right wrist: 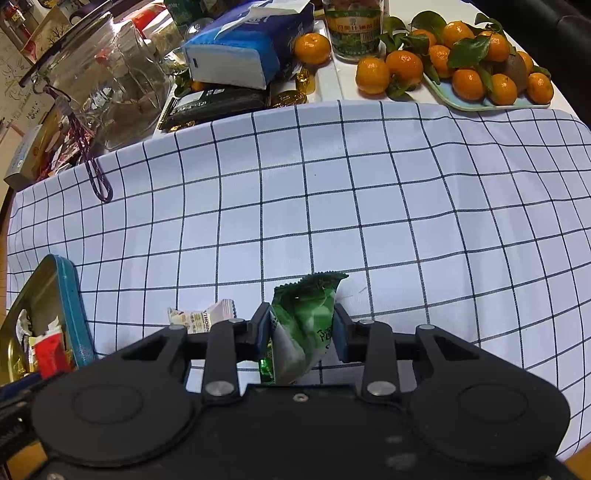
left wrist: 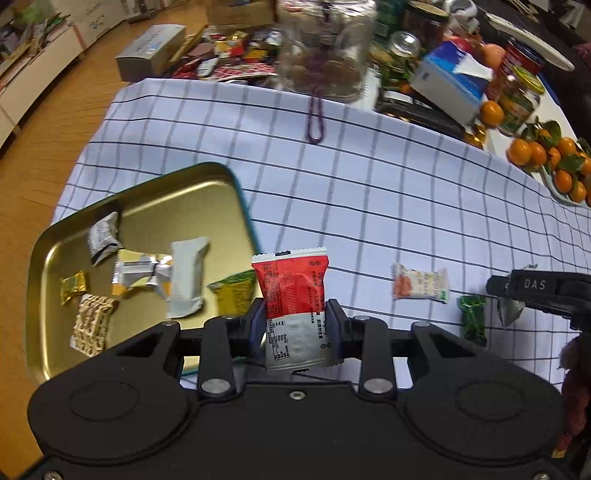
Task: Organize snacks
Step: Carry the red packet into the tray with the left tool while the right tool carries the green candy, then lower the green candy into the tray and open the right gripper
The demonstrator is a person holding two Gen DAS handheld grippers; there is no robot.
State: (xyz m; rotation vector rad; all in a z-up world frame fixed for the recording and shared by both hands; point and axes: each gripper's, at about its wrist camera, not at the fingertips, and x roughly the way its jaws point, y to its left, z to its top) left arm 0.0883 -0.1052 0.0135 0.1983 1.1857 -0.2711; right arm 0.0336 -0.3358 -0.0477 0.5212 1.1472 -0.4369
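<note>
My left gripper (left wrist: pixel 295 317) is shut on a red and silver snack packet (left wrist: pixel 293 295), held upright just right of a gold tin tray (left wrist: pixel 147 195) that holds several snack packets. My right gripper (right wrist: pixel 301 325) is shut on a green and white snack packet (right wrist: pixel 304 325) above the checked cloth. A small orange and white packet (left wrist: pixel 419 284) lies loose on the cloth and also shows in the right wrist view (right wrist: pixel 201 317). A green packet (left wrist: pixel 472 319) lies beside the right gripper in the left wrist view. The tray's teal edge (right wrist: pixel 72 306) sits at the left of the right wrist view.
A large glass jar (left wrist: pixel 325 48) with a purple cord (left wrist: pixel 314 122) stands at the cloth's far edge. A blue tissue pack (right wrist: pixel 247 44), a jar (right wrist: pixel 354 29) and a plate of tangerines (right wrist: pixel 472 70) crowd the back right. Wooden floor (left wrist: pixel 55 129) lies left.
</note>
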